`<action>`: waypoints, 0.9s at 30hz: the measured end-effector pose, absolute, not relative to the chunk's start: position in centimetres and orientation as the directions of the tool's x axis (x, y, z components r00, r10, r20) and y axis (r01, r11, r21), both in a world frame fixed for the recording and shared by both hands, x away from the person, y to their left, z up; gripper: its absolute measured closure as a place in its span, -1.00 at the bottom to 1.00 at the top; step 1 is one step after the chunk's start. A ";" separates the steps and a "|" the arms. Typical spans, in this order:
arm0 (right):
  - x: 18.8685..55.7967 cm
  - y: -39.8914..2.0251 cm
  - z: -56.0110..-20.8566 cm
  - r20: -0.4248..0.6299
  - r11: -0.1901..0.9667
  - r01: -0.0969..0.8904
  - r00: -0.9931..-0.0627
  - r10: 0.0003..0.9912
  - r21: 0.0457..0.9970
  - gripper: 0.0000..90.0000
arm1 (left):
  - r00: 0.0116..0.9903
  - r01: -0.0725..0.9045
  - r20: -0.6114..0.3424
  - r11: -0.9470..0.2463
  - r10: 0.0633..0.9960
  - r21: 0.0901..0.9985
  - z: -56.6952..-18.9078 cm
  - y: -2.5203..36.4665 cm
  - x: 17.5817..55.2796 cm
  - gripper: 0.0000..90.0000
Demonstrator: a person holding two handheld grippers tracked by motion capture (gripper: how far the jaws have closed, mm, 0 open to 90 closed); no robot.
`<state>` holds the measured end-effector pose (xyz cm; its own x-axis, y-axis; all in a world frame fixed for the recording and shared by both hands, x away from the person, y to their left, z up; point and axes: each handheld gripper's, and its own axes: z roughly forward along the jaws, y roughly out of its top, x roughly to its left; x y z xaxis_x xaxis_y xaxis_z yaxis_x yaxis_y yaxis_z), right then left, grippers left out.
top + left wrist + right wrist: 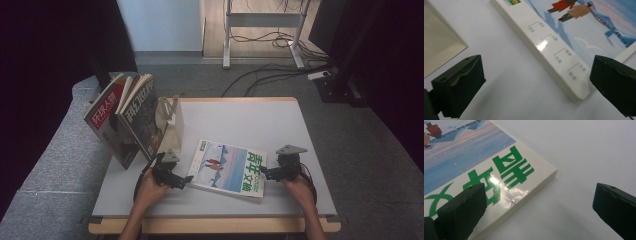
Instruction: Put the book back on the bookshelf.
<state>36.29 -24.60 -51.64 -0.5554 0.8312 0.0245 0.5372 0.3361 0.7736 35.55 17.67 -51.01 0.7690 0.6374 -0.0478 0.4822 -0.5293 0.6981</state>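
1. a magazine (230,169) with a snowy blue cover and green letters lies flat on the white table (240,120), toward the near edge, between my two grippers.
2. at the table's left rim a pale stand (171,122) holds two upright magazines (125,117) that lean out over the side; the stand sits just behind my left gripper (186,181).
3. the far half and right side of the table are bare, and a bare strip runs along the near edge in front of the flat magazine.
4. beyond the table i see grey floor, cables (270,75) and a metal frame (262,30), all well apart from the work.
5. my left gripper is spread wide at the magazine's left end; in the left gripper view that end's near corner (576,95) sits between the jaws, nothing pinched.
6. my right gripper (265,173) is also spread wide at the magazine's right end; in the right gripper view one jaw overlaps the cover's green letters (506,171), the other hangs over bare table, and i cannot tell whether it touches the cover.
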 end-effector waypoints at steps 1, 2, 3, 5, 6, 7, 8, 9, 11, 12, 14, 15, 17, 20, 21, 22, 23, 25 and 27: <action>36.4 -24.4 -51.7 0.029 0.337 0.537 -0.561 0.828 0.773 -1.00 | 0.780 0.481 -0.060 -0.536 0.622 0.693 -51.1 17.1 35.7 -1.00; 36.4 -24.4 -51.7 0.029 0.337 0.537 -0.561 0.828 0.773 -1.00 | 0.780 0.481 -0.060 -0.536 0.622 0.693 -51.1 17.1 35.7 -1.00; 36.7 -24.0 -51.9 0.047 0.334 0.541 -0.572 0.819 0.771 -1.00 | 0.789 0.477 -0.066 -0.541 0.611 0.693 -51.2 16.5 35.8 -1.00; 36.9 -23.6 -52.2 0.057 0.337 0.542 -0.585 0.809 0.769 -1.00 | 0.794 0.479 -0.078 -0.543 0.602 0.690 -51.3 16.1 36.0 -1.00; 36.9 -23.4 -52.3 0.059 0.340 0.542 -0.589 0.806 0.769 -1.00 | 0.796 0.479 -0.080 -0.544 0.600 0.689 -51.3 15.9 36.0 -1.00; 36.9 -23.2 -52.3 0.062 0.342 0.543 -0.593 0.803 0.767 -1.00 | 0.799 0.479 -0.082 -0.548 0.595 0.686 -51.3 15.7 36.1 -1.00; 37.0 -23.1 -52.4 0.063 0.345 0.543 -0.597 0.799 0.766 -1.00 | 0.801 0.479 -0.085 -0.548 0.593 0.686 -51.4 15.5 36.2 -1.00; 37.0 -22.9 -52.5 0.064 0.346 0.544 -0.599 0.798 0.764 -1.00 | 0.804 0.478 -0.087 -0.552 0.589 0.683 -51.4 15.3 36.3 -1.00; 37.0 -22.7 -52.7 0.068 0.347 0.546 -0.601 0.797 0.762 -1.00 | 0.811 0.475 -0.090 -0.560 0.579 0.679 -51.4 14.9 36.4 -1.00; 37.0 -22.7 -52.7 0.068 0.347 0.546 -0.601 0.797 0.762 -1.00 | 0.811 0.475 -0.090 -0.560 0.579 0.679 -51.4 14.9 36.4 -1.00; 37.0 -22.3 -52.8 0.077 0.346 0.544 -0.609 0.789 0.764 -1.00 | 0.819 0.470 -0.088 -0.574 0.567 0.671 -51.7 14.2 36.4 -1.00; 37.1 -22.2 -52.9 0.080 0.345 0.543 -0.612 0.787 0.765 -1.00 | 0.820 0.472 -0.100 -0.567 0.564 0.675 -51.8 14.0 36.3 -1.00; 37.1 -22.1 -52.9 0.087 0.344 0.545 -0.616 0.783 0.764 -1.00 | 0.822 0.474 -0.113 -0.561 0.558 0.678 -52.0 13.9 36.3 -1.00; 37.0 -21.9 -53.0 0.092 0.342 0.547 -0.617 0.782 0.764 -1.00 | 0.815 0.479 -0.114 -0.549 0.569 0.685 -52.1 13.6 36.2 -1.00; 37.0 -21.9 -53.0 0.094 0.340 0.548 -0.616 0.782 0.764 -1.00 | 0.812 0.480 -0.114 -0.545 0.572 0.688 -52.1 13.6 36.1 -1.00; 37.0 -21.9 -53.0 0.097 0.337 0.550 -0.614 0.783 0.764 -1.00 | 0.809 0.482 -0.113 -0.541 0.577 0.689 -52.1 13.6 36.1 -1.00; 37.0 -21.9 -53.0 0.100 0.333 0.552 -0.612 0.785 0.765 -1.00 | 0.805 0.485 -0.114 -0.537 0.582 0.691 -52.1 13.5 36.0 -1.00; 37.1 -21.8 -53.1 0.101 0.328 0.555 -0.606 0.789 0.765 -1.00 | 0.800 0.491 -0.113 -0.534 0.589 0.689 -52.1 13.4 35.9 -1.00; 37.1 -21.8 -53.1 0.103 0.327 0.556 -0.606 0.789 0.764 -1.00 | 0.796 0.496 -0.112 -0.533 0.595 0.685 -52.1 13.3 35.8 -1.00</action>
<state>37.12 -21.83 -53.07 -0.6056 0.7891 0.1026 0.5560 0.3273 0.7640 35.79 13.30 -52.07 0.7956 0.5954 -0.1119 0.4956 -0.5334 0.6855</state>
